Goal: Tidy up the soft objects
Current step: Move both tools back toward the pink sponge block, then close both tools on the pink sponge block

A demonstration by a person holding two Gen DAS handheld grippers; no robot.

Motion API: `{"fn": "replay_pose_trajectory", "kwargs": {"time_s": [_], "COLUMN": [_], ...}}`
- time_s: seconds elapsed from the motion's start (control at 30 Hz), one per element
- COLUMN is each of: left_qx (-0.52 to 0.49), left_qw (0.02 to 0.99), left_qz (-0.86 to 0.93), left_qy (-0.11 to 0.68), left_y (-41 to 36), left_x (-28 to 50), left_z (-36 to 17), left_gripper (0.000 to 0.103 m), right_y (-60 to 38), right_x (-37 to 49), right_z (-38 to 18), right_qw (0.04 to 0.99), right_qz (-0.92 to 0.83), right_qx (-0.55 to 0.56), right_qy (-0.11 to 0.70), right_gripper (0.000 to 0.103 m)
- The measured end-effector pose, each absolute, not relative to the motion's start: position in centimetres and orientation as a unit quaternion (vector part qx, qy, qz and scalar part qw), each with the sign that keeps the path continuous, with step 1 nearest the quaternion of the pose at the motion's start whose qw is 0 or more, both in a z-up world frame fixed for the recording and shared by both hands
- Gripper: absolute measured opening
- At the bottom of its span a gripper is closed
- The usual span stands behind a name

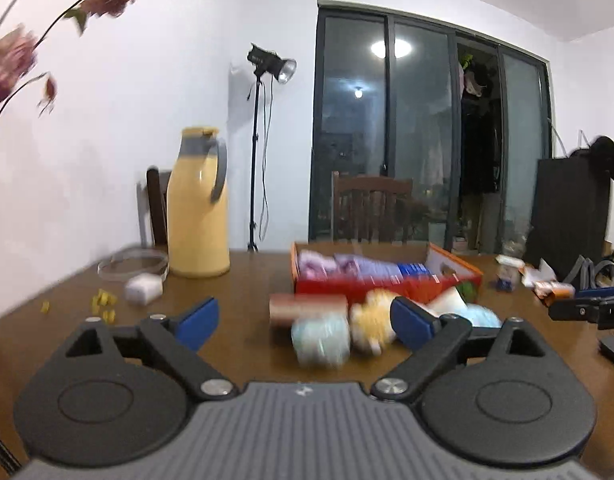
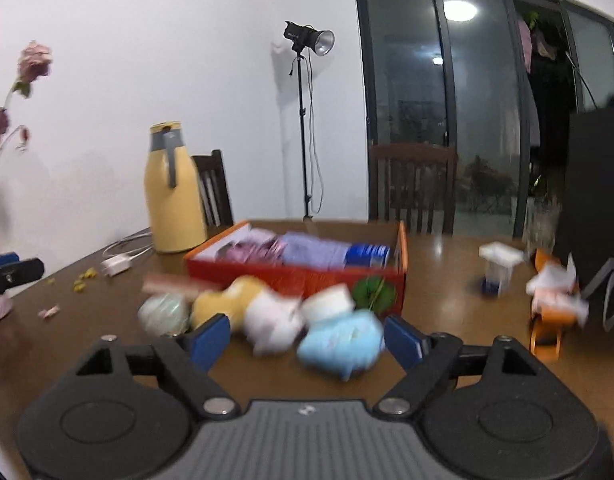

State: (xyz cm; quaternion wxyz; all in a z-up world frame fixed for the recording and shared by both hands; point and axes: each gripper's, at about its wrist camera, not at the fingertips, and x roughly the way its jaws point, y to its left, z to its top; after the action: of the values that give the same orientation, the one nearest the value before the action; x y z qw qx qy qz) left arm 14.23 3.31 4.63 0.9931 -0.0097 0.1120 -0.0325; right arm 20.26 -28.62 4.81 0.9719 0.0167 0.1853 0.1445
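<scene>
Both grippers, left (image 1: 305, 322) and right (image 2: 307, 338), empty; no legible writing.

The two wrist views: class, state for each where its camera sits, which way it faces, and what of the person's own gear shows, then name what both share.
Left wrist view: sits on the left tool, facing level across the brown table toward the red box and dark windows; its open blue fingers show.
Right wrist view: sits on the right tool, facing the same way, nearer the blue plush; its open blue fingers show.
Shared: box, soft toys, yellow jug, studio lamp.
</scene>
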Motion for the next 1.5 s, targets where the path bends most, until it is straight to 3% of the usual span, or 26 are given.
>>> {"fn": "replay_pose_trajectory", "kwargs": {"time_s": [0.37, 0.83, 1.17, 1.33, 1.5], "left_qx": [0.014, -0.005, -0.034, -0.061, -0.088], "left_qw": [0.99, 0.988, 0.988, 0.988, 0.979], "left_qz": [-0.049, -0.036, -0.024, -0.022, -0.028], "left_qy": [0.134, 0.151, 0.148, 0.139, 0.18], "left_y": [1.8, 2.7, 4.4, 5.9, 7.1], "left_x": [5.5, 6.0, 11.9, 19.4, 27.3], "left_z": [-0.1, -1.5, 0.4, 3.0, 3.0], "left_gripper": [0.095, 0.096, 0.096, 0.094, 0.085], "right_y": [-26.7, -26.9, -25.5, -22.8, -18.9], "right_x": [7.8, 4.1, 12.5, 20.6, 29.7], "right_z": [0.6, -1.7, 0.5, 2.8, 3.5], "right_qw": [0.985, 0.985, 0.977, 0.959, 0.945], "right_qz": [0.116, 0.114, 0.163, 0.226, 0.251], "right_qx": [-0.015, 0.005, 0.035, 0.056, 0.061], "right_qy": [0.124, 0.129, 0.135, 0.159, 0.198], "right_gripper": [0.091, 0.091, 0.089, 0.078, 0.068]}}
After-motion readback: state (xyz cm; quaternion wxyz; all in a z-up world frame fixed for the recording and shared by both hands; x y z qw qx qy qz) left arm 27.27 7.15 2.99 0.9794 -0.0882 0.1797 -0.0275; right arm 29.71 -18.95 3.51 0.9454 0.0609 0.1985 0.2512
